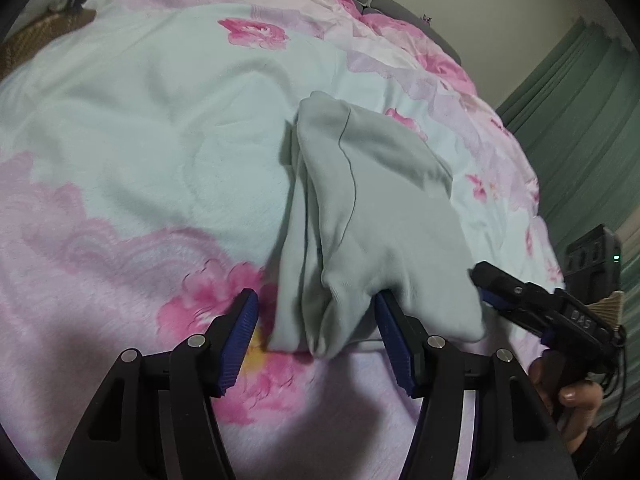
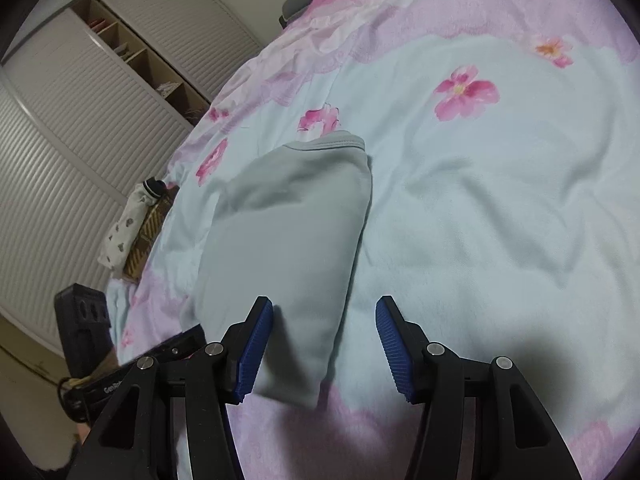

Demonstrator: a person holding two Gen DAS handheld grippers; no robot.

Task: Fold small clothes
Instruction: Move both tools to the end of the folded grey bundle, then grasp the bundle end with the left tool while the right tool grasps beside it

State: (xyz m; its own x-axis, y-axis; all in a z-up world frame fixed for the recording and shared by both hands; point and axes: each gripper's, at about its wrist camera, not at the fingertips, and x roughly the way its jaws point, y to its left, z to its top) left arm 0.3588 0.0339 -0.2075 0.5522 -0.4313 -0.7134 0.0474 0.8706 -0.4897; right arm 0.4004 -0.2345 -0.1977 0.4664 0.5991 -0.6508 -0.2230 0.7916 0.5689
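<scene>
Just garment point(image 1: 360, 216) between left hand-held gripper point(image 1: 316, 336) fingers.

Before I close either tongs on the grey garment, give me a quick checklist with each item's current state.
1. Left tongs open: ok.
2. Right tongs open: ok.
3. Grey garment already folded over, lying on the floral blanket: ok.
4. Near hem between the left tongs' fingers: ok, the bunched edge sits there.
5. Garment between the right tongs' fingers: ok, though only its right edge, by the left finger.
6. Layers aligned underneath: cannot tell.
</scene>
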